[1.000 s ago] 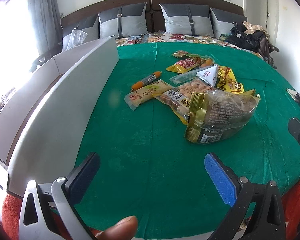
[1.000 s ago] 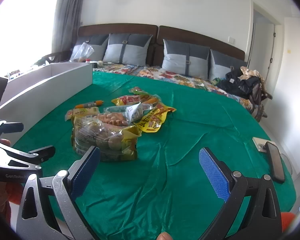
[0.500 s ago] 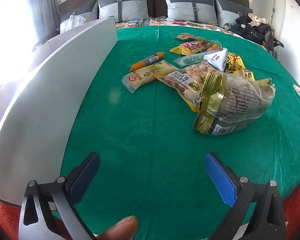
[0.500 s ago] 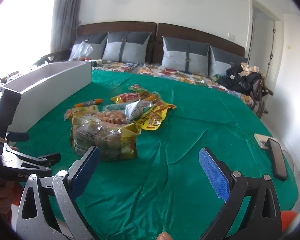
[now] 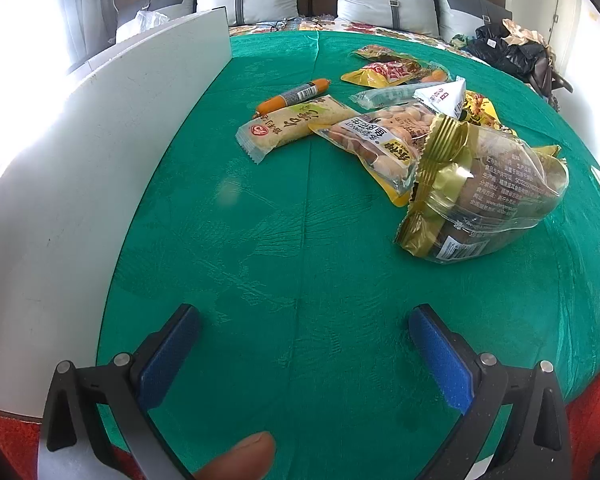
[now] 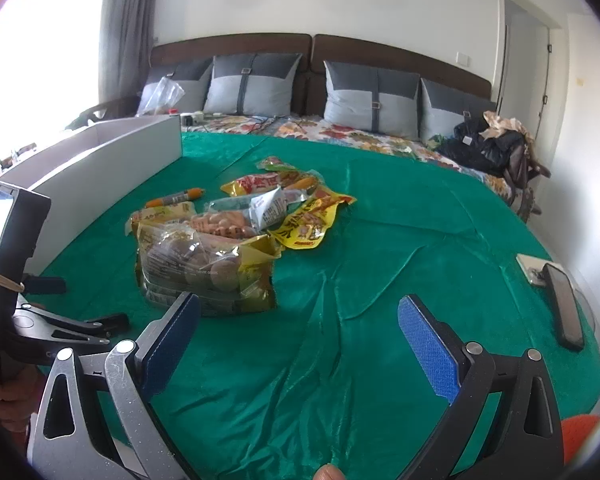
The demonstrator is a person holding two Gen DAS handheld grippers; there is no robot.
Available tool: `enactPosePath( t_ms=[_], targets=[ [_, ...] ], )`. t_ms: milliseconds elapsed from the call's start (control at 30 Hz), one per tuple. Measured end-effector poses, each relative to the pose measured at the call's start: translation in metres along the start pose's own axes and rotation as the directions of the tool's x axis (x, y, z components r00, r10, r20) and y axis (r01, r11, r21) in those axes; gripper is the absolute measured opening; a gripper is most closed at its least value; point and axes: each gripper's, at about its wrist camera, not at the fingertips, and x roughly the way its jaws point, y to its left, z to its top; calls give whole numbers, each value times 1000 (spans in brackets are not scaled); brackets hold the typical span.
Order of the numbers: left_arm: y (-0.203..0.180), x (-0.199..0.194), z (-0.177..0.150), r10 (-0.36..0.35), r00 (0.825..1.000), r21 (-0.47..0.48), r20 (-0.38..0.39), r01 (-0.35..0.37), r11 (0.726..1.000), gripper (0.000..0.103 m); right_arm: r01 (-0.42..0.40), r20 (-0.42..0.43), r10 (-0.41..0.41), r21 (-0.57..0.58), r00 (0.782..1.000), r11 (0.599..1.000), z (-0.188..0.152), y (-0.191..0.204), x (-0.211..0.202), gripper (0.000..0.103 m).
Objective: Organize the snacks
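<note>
2 grippers spread wide, nothing grasped.
Left gripper (image 5: 304, 340) and right gripper (image 6: 298, 330) hover over green cloth (image 5: 300, 248); crinkly snack packets (image 6: 236, 232) lie heaped beside the white cardboard box (image 5: 100, 160).

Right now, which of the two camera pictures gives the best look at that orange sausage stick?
The left wrist view: the orange sausage stick lies whole and near, its barcode label readable, just behind the beige snack packet. In the right wrist view the stick is small and far, near the white box.
</note>
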Motion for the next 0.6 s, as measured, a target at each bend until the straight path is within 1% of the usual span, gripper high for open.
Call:
enactPosePath(
  t_ms=[300,467,533,600],
  targets=[
    [1,1,0,-3,1000,-7,19,3,1000,103,-4,-23,4,23,1000,1000,1,-6,5,101],
    [1,2,1,-10,1000,4,20,10,1000,103,17,-57,-13,72,998,997,-3,-19,12,101],
    [2,2,1,-22,999,21,25,21,1000,103,13,-77,-7,83,997,996,-5,-22,16,101],
    [4,4,4,-39,999,44,26,38,998,103,-17,-101,25,79,995,997,-6,-17,21,101]
  ],
)
